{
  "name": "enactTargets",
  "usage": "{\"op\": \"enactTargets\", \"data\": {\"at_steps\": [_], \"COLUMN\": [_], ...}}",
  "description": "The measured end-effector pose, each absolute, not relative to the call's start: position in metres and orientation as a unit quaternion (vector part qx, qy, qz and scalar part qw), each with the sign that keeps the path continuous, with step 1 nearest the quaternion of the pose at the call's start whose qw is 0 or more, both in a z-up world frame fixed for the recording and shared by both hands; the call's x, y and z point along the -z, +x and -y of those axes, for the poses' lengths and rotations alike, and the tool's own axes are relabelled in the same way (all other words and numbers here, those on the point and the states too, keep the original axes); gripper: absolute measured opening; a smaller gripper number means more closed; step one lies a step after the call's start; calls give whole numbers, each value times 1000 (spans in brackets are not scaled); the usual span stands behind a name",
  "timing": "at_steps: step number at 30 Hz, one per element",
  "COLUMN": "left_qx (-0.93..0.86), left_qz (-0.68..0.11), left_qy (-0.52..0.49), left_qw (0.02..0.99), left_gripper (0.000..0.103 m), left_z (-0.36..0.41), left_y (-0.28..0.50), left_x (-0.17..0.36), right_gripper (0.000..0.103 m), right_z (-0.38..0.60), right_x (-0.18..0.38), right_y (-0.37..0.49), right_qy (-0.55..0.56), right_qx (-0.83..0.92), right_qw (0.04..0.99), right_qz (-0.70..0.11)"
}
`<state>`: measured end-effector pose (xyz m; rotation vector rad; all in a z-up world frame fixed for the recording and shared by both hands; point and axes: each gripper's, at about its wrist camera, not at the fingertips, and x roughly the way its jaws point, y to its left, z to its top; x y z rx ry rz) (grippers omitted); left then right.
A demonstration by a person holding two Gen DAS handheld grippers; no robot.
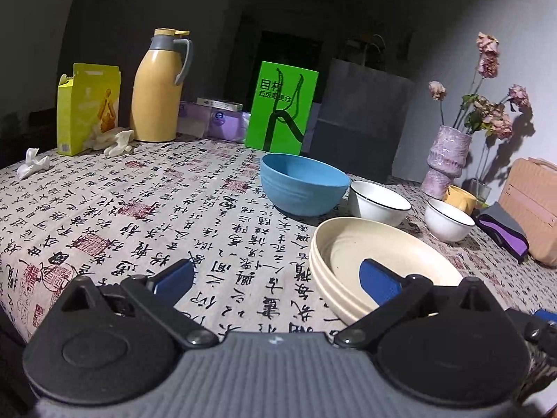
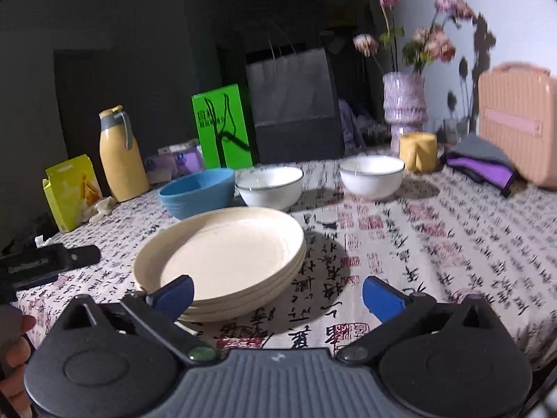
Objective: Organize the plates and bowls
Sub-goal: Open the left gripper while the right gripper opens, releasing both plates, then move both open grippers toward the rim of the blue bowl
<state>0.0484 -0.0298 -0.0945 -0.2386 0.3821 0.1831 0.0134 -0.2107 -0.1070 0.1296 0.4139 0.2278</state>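
A stack of cream plates lies on the calligraphy-print tablecloth. Behind it stand a blue bowl and two white bowls with dark rims, one beside the blue bowl and the other further right. My left gripper is open, its right finger in front of the plates' near left rim. My right gripper is open too, with nothing between its fingers; its left finger overlaps the stack's near edge.
At the back stand a yellow thermos, a yellow box, a green bag, a dark paper bag, a vase of dried flowers, a yellow mug, a purple cloth and a pink case.
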Motion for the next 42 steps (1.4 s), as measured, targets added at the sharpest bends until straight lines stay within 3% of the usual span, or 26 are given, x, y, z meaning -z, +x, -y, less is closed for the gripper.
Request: {"op": "enactTargets", "data": {"at_steps": [11, 22, 30, 42], "left_qx": [-39, -78, -136, -177], "left_qz": [-199, -213, -236, -260], "left_qy": [-78, -70, -130, -116], "left_qw": [976, 971, 953, 942], "left_gripper": [103, 103, 103, 103], "left_z": [34, 34, 15, 13], "left_y": [67, 87, 103, 108], "left_x": [69, 35, 7, 1], "right_gripper": [103, 103, 103, 103], "right_z": [185, 183, 170, 143], "right_x": [95, 76, 54, 23], "right_y": [-10, 11, 61, 85], "right_qy": [27, 65, 74, 52], "right_qx": [-47, -47, -83, -111], "right_qw": [982, 987, 972, 973], "right_qz": [-180, -141, -208, -196]}}
